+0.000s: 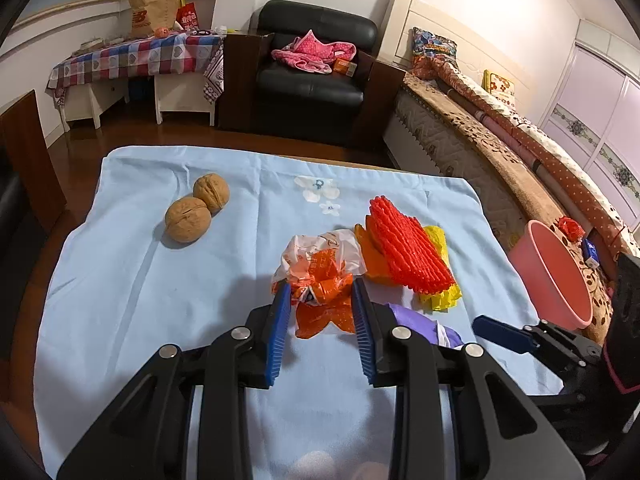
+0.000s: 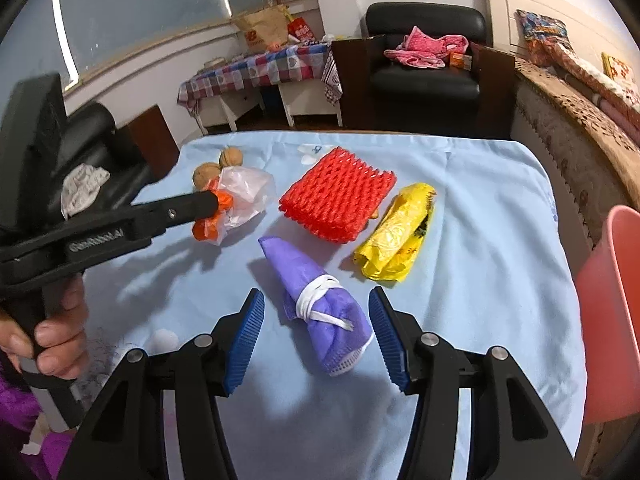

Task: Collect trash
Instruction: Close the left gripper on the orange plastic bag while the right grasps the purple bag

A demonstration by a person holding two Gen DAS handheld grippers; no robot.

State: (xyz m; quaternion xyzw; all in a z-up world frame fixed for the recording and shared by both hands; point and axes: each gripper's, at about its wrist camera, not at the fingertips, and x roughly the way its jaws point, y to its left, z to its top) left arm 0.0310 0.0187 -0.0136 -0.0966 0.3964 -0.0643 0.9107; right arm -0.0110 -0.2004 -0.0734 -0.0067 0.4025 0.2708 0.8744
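Note:
A crumpled orange and white plastic bag (image 1: 320,264) sits between the blue pads of my left gripper (image 1: 320,285), which is shut on it; the right wrist view shows the bag (image 2: 244,196) pinched at the fingertips just above the cloth. My right gripper (image 2: 316,293) is open around a purple rolled bundle tied with a white band (image 2: 320,308), with a gap on the left side. One of its fingers (image 1: 500,334) shows at the right of the left wrist view. A red foam net (image 2: 338,200) and a yellow bag (image 2: 396,236) lie beyond.
A light blue cloth (image 1: 160,300) covers the table. Two walnuts (image 1: 188,220) lie at its far left. A pink bucket (image 1: 556,276) stands off the table's right edge, against a bed. A hand (image 2: 56,344) holds the left gripper's handle.

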